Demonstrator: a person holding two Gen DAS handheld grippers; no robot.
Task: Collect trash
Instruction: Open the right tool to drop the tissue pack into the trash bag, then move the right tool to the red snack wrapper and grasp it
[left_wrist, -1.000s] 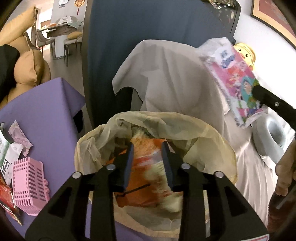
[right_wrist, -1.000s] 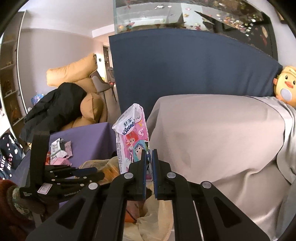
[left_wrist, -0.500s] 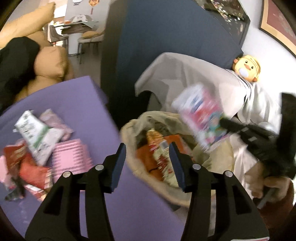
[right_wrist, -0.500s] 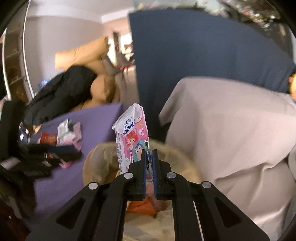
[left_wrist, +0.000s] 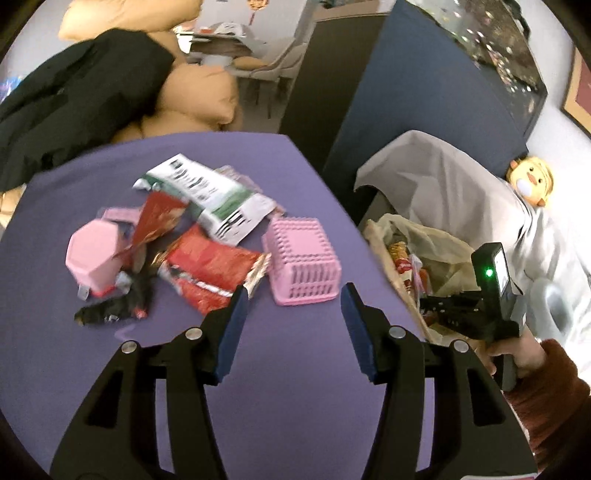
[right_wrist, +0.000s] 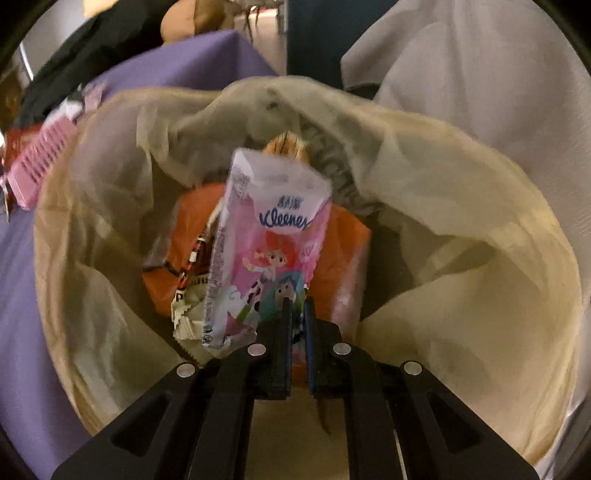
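Observation:
My right gripper (right_wrist: 297, 306) is shut on the lower corner of a pink Kleenex tissue packet (right_wrist: 273, 236) and holds it upright inside the mouth of the beige trash bag (right_wrist: 480, 155). Orange and white wrappers (right_wrist: 343, 251) lie in the bag below it. Above the purple table (left_wrist: 295, 387), my left gripper (left_wrist: 293, 295) has its jaws opening with nothing between them. Ahead of it lies a pile of trash: a red wrapper (left_wrist: 210, 269), a white-and-green packet (left_wrist: 210, 192) and a black wrapper (left_wrist: 110, 310).
A pink basket (left_wrist: 301, 266) lies upside down just beyond the left fingertips, and a pink box (left_wrist: 92, 258) sits at the pile's left. The bag (left_wrist: 432, 236) hangs off the table's right edge beside a grey-draped sofa (left_wrist: 443, 177). A hand (left_wrist: 517, 354) grips the right tool.
The left gripper swung left from the bag to the table and its jaws widened. The right gripper dropped with the tissue packet from above the bag into its mouth.

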